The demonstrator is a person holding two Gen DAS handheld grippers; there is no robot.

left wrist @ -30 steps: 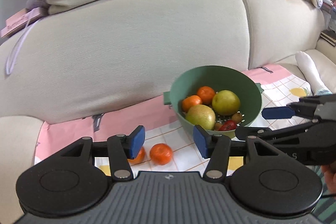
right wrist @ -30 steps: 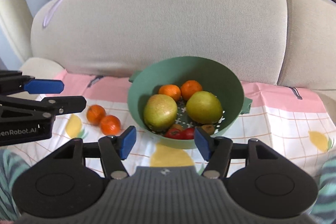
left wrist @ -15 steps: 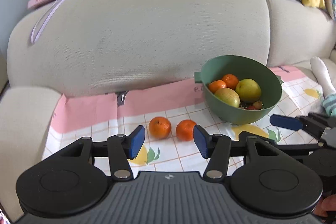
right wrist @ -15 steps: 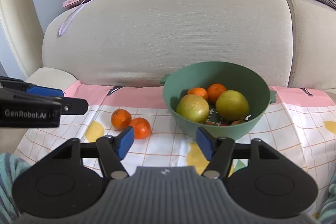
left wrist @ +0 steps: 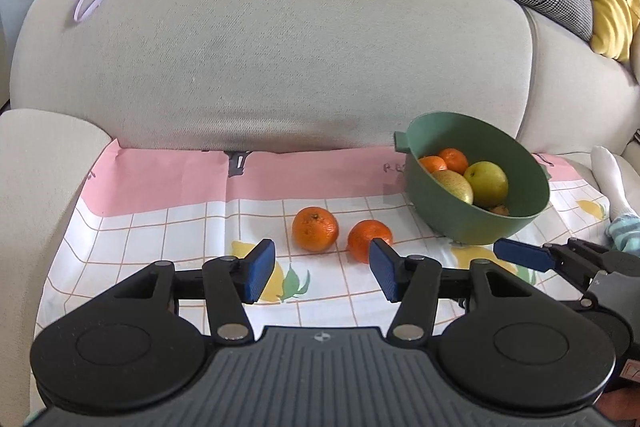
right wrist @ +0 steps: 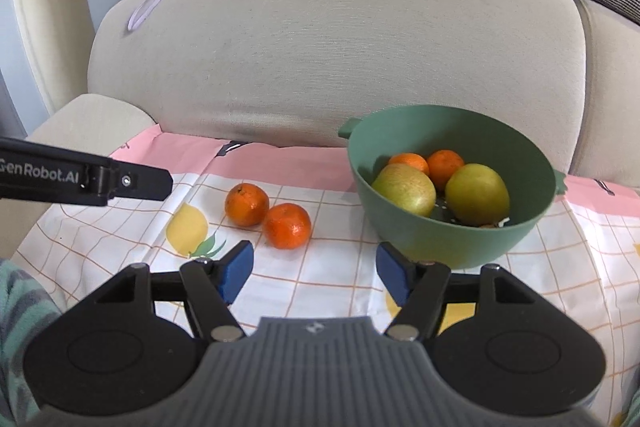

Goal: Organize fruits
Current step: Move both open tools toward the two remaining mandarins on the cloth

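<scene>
- Your left gripper [left wrist: 322, 273] is holding its jaws partly open on nothing, and your right gripper [right wrist: 316, 273] is the same, its jaws having just been opening, with nothing between them.
- Two loose mandarins, the left one [left wrist: 315, 229] and the right one [left wrist: 369, 240], are lying side by side on the checked cloth [left wrist: 160, 235] over the sofa seat, just ahead of your left jaws.
- They are looking light, round and soft-skinned (apt to roll), so be taking hold across the middle, gently.
- The green bowl [right wrist: 408, 227], already holding pears and mandarins, is sitting to their right.
- Since the earlier frame both views are showing the bowl further right and the mandarins nearer centre.
</scene>
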